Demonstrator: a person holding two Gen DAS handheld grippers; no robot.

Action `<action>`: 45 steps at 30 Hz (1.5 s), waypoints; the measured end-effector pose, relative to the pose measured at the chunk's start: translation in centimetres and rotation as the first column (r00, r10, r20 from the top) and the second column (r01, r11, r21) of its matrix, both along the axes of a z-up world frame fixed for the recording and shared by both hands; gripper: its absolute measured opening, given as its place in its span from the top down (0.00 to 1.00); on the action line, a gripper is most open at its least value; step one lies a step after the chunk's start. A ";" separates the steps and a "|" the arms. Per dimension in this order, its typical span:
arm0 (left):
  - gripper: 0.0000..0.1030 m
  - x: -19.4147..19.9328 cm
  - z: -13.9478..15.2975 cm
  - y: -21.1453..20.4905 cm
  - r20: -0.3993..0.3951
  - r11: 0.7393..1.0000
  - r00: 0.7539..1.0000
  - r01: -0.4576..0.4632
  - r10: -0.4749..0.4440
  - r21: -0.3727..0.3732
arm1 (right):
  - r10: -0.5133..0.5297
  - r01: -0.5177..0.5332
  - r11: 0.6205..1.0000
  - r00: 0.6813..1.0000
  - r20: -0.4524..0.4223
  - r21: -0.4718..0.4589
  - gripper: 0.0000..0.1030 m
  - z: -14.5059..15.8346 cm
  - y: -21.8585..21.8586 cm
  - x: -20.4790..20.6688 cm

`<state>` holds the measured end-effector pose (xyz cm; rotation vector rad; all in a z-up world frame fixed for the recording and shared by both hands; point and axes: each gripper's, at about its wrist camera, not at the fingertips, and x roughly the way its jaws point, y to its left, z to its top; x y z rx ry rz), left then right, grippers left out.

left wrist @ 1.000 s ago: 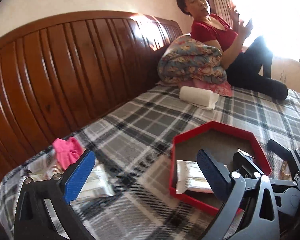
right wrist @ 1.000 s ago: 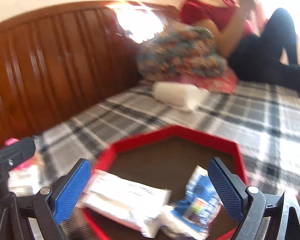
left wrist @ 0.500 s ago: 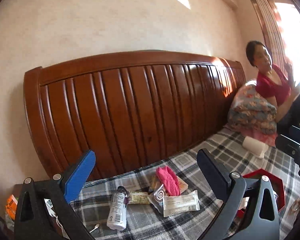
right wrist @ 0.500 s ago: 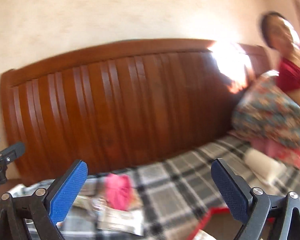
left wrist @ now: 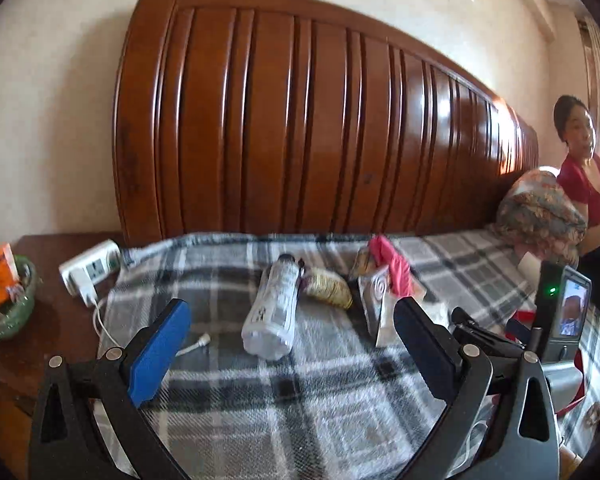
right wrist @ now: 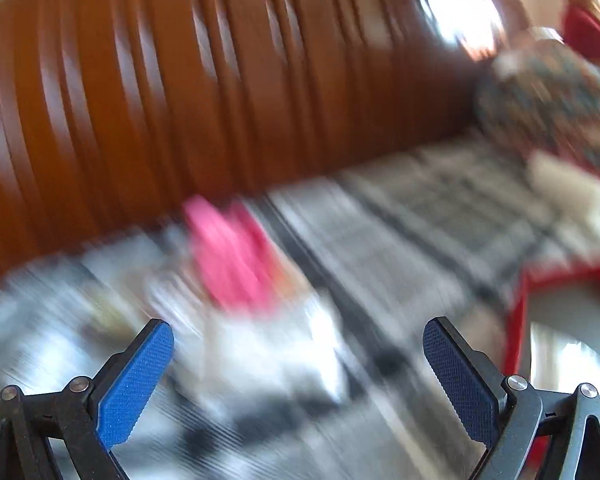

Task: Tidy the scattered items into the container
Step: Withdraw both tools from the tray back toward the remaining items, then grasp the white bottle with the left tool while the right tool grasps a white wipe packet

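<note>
In the left wrist view my left gripper (left wrist: 292,332) is open and empty above the plaid bed. Ahead of it lie a clear plastic bottle (left wrist: 274,308), a snack packet (left wrist: 327,293), a silver packet (left wrist: 376,304) and a pink cloth (left wrist: 392,264). The right gripper's body (left wrist: 556,320) sits at the right edge, over the red tray (left wrist: 526,315). In the blurred right wrist view my right gripper (right wrist: 298,356) is open and empty over white packets (right wrist: 268,340), with the pink cloth (right wrist: 232,256) beyond and the red tray (right wrist: 516,320) at right.
A wooden headboard (left wrist: 300,120) runs behind the bed. A bedside table (left wrist: 40,280) at left holds a white power strip (left wrist: 90,270) with cable and a green bowl (left wrist: 8,304). A person in red (left wrist: 584,176) sits by a floral quilt (left wrist: 540,212) at right.
Both grippers swung left, away from the red tray toward the scattered items by the headboard. The bottle and packets now lie just ahead of the left gripper. Both stay open.
</note>
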<state>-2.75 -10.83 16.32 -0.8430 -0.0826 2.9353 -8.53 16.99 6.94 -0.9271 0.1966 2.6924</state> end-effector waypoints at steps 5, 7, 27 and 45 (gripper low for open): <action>0.00 -3.5 -8.0 3.1 0.106 0.991 0.994 0.029 -0.016 -0.128 | 0.054 -0.051 0.999 0.980 0.191 -0.019 0.00 -6.5 0.0 -1.3; 0.00 -4.6 -11.1 3.7 0.145 0.990 0.989 0.039 -0.019 -0.137 | 0.076 -0.062 0.994 0.983 0.165 -0.084 0.00 -6.2 1.0 -1.2; 0.00 -6.5 -16.9 5.7 0.237 0.995 0.971 0.012 0.011 -0.095 | 0.616 -0.671 0.713 0.738 0.275 0.202 0.00 -6.1 -1.0 -12.2; 0.04 -7.3 -12.6 4.8 0.187 0.998 0.981 -0.062 0.057 0.024 | 0.261 -0.266 0.964 0.942 0.211 -0.005 0.04 -6.1 1.0 -8.0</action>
